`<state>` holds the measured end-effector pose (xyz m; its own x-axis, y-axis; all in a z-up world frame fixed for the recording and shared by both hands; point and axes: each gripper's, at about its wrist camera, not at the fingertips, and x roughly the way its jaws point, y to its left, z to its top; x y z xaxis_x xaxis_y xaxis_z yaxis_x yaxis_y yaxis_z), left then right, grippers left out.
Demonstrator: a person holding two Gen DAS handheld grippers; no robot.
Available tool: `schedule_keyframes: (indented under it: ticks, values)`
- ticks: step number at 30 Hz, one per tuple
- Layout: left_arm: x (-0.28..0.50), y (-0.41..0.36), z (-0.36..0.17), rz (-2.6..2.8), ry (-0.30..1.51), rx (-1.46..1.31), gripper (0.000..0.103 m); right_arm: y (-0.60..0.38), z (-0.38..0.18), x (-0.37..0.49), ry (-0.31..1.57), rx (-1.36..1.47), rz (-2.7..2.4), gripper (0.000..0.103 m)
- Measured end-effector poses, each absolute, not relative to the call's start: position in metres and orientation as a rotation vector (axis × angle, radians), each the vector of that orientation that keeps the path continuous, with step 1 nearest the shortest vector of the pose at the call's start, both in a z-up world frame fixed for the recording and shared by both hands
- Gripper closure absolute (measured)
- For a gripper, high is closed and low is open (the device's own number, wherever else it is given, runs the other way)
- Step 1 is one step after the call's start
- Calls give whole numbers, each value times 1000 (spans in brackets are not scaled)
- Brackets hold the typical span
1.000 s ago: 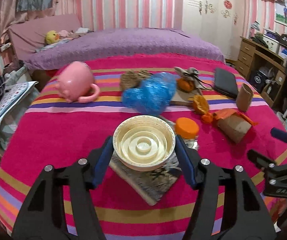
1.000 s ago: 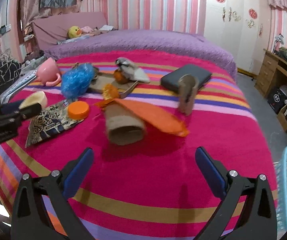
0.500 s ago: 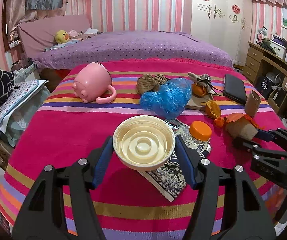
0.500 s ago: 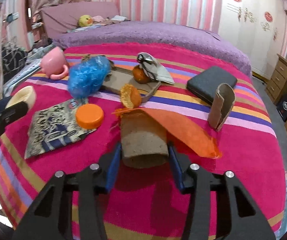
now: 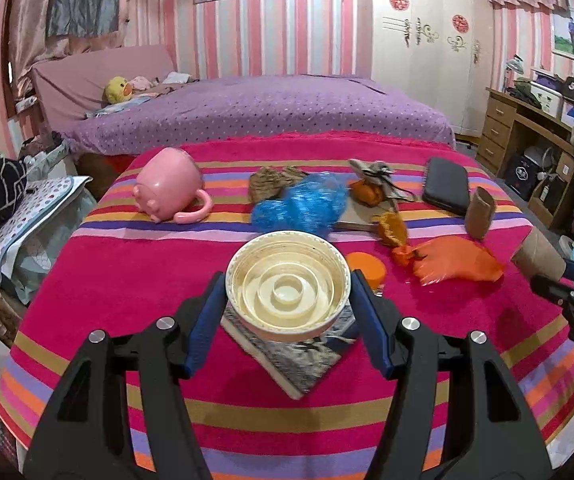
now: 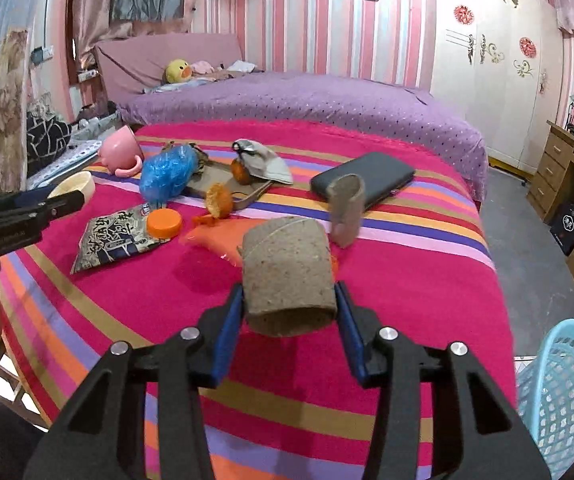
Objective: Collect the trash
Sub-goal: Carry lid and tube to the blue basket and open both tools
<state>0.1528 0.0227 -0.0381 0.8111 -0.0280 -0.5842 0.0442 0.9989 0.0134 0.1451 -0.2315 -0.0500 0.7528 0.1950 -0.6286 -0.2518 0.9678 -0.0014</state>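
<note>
My left gripper (image 5: 287, 304) is shut on a cream plastic lid (image 5: 287, 285) and holds it above the striped bed cover. My right gripper (image 6: 289, 300) is shut on a brown cardboard tube (image 6: 287, 270) and holds it lifted off the cover; the tube also shows at the right edge of the left wrist view (image 5: 539, 255). On the cover lie an orange wrapper (image 6: 217, 240), an orange cap (image 6: 164, 222), a printed snack packet (image 6: 117, 238), a blue plastic bag (image 6: 167, 174) and a second cardboard tube (image 6: 347, 208).
A light blue mesh basket (image 6: 563, 396) stands on the floor at the bed's right side. A pink mug (image 5: 169, 190), a black case (image 5: 447, 186), orange peels (image 6: 219, 202) and a grey pouch (image 6: 263, 160) lie farther back. A wooden desk (image 5: 527, 128) stands at the right.
My right gripper has lifted the cardboard tube off the cover, leaving the orange wrapper lying flat. My left gripper still holds the lid and has drawn back slightly.
</note>
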Motion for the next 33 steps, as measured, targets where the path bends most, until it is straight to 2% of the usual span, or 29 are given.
schedule_keyframes:
  ticks: [11,15,19,27,33]
  values:
    - [146,-22,-37,-90,615,62,42,-290,-71,153,767,-71,155,57]
    - [148,-30,-41,-90,626,76,42,-292,-78,161,769,-67,133,53]
    - [149,-35,-41,-86,631,64,42,-291,-77,166,763,-58,140,55]
    - [151,-73,-27,-82,600,57,42,-344,-33,143,658,-43,98,57]
    - [141,-156,-10,-183,527,86,42,-439,-19,112,622,13,-49,57]
